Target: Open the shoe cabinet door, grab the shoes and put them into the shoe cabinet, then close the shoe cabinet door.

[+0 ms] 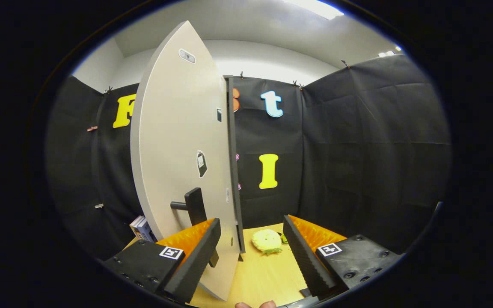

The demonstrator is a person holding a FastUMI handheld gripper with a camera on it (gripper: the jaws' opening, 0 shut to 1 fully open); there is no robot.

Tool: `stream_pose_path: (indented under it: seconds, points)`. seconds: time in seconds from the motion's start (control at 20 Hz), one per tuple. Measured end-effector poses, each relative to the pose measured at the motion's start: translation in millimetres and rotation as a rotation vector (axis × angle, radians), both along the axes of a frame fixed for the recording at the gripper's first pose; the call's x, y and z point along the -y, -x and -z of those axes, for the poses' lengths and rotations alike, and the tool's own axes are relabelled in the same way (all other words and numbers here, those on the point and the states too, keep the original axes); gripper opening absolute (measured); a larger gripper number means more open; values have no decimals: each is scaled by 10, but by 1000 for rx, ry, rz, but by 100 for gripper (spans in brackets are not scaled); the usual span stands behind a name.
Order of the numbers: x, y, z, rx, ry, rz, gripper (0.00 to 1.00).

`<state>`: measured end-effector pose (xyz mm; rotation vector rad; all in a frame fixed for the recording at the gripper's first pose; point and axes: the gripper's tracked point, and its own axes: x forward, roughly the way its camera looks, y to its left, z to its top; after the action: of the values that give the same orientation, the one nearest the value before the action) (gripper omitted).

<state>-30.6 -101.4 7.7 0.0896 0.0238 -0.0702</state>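
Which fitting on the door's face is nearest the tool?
The black handle, low on the door, just behind one finger of the open tool; the tag and oval plate sit higher up.

Cabinet door (178,141) stands upright on the table (259,273), its free edge between the spread fingers of the gripper (253,246); handle (195,207) just ahead of the left finger. Beyond the fingers, right of the door, lies a small round object (267,241), possibly a toy. Books (141,229) stand left of the door, against the booth wall (357,149).

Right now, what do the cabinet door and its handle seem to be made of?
The cabinet door, standing between the open gripper fingers, looks like laminated board: flat, matt pale grey, dark edge strip. The handle seems matt black metal or plastic; the look leaves that open.
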Motion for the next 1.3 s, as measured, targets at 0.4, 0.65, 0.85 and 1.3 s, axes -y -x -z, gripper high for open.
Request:
stream_pose_path:
  seconds: [0.4, 0.65, 0.85, 1.3]
  points:
    - [-796, -254, 29, 6, 9, -55, 98]
    - [-1310, -542, 67, -8, 21, -133, 98]
    - [-1742, -748, 138, -48, -9, -223, 98]
    - [-1930, -827, 52, 0, 43, -252, 99]
